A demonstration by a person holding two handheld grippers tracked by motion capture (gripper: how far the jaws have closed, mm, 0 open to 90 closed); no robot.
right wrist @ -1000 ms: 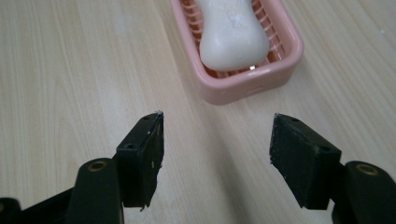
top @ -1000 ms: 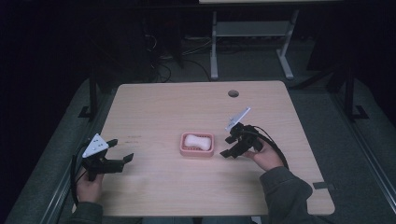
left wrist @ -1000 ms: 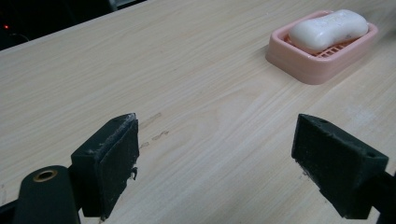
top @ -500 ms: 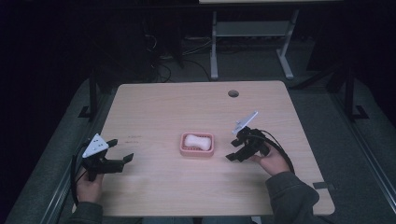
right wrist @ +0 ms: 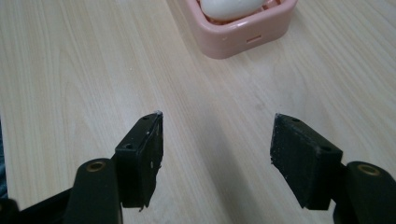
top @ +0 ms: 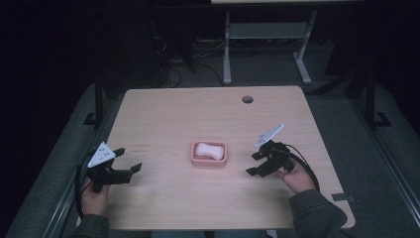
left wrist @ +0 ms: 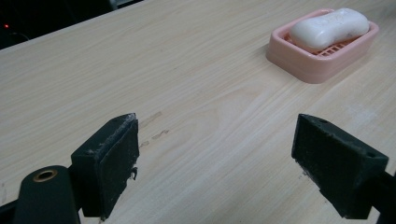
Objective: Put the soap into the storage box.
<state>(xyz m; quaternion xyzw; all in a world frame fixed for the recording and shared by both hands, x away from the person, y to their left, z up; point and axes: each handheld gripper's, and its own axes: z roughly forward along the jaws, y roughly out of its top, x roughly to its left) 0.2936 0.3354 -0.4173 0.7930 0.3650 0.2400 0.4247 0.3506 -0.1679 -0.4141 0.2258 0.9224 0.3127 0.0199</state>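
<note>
A white bar of soap (top: 207,149) lies in a pink soap dish (top: 209,159) at the middle of the wooden table (top: 198,114). My left gripper (top: 127,161) rests low near the table's left edge, open and empty, well left of the dish. In the left gripper view the soap (left wrist: 329,29) and the dish (left wrist: 322,63) sit far off at upper right, beyond the open gripper (left wrist: 229,158). My right gripper (top: 252,163) is open and empty, a little to the right of the dish. The right gripper view has the dish (right wrist: 243,28) just ahead of the open gripper (right wrist: 217,149).
A round cable hole (top: 247,99) is in the table's far right part. Beyond the table, a grey desk frame (top: 267,34) stands on the dark floor. A dark strip (top: 343,196) marks the table's near right edge.
My right gripper has drawn back from the dish, moving right and toward the person. The left gripper has stayed put.
</note>
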